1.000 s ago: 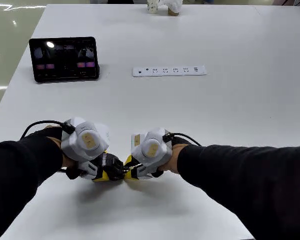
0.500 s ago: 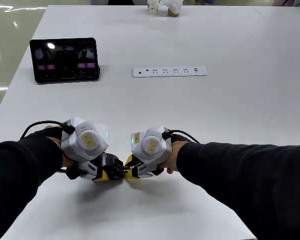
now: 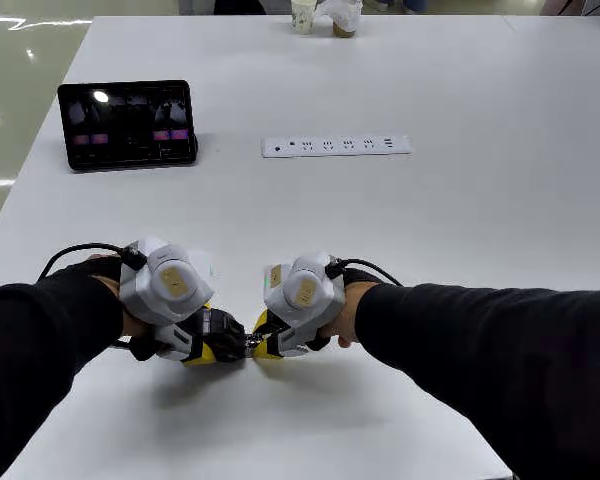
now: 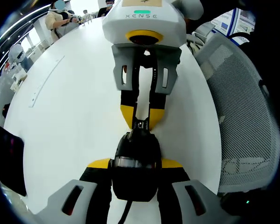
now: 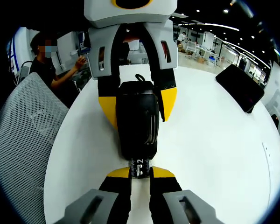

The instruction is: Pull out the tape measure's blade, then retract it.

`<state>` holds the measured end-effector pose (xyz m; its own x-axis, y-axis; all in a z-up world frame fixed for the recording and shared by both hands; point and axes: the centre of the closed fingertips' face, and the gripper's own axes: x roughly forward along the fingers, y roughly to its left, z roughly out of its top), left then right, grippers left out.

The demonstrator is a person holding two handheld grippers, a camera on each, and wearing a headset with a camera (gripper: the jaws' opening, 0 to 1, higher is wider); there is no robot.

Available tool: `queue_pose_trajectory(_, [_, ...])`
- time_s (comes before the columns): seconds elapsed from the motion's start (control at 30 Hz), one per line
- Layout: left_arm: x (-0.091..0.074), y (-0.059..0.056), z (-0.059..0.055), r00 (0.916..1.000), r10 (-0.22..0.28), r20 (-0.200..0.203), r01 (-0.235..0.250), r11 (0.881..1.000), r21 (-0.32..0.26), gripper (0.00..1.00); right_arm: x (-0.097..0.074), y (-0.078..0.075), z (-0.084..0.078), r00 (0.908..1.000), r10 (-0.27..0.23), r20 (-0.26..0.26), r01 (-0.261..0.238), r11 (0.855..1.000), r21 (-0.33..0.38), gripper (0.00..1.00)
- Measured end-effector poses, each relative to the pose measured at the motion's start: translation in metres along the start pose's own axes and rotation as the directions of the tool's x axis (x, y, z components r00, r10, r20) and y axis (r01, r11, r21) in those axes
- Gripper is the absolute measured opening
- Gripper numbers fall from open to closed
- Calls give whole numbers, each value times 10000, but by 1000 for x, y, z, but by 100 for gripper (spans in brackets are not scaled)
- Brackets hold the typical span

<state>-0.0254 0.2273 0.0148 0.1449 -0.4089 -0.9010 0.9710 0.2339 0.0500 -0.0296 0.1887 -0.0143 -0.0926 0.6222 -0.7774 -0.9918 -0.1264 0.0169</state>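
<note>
Positions unchanged; right gripper (image 5: 140, 174) on blade (image 5: 140, 166).

Overhead light is flooding the matte white tabletop (image 3: 460, 220), casting only soft shadows. Glare is streaking the glossy pale floor (image 3: 10, 90) and dotting the black tablet screen (image 3: 127, 125). Fisheye distortion is bending the grey mesh chair (image 4: 242, 107); the black plastic tape measure case (image 5: 137, 119) and its numbered blade tip (image 5: 140, 168) are reading sharp.
</note>
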Motion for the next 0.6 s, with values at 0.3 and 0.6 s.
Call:
queue_pose_trajectory(0.3, [0, 0, 0, 10000, 4, 30, -4, 10000, 18, 31, -4, 0, -4, 10000, 17, -73, -17, 10000, 38, 11])
queue_pose_trajectory(0.6, [0, 0, 0, 10000, -15, 40, 15, 10000, 38, 31, -7, 0, -7, 9999, 1, -116, 0, 10000, 94, 11])
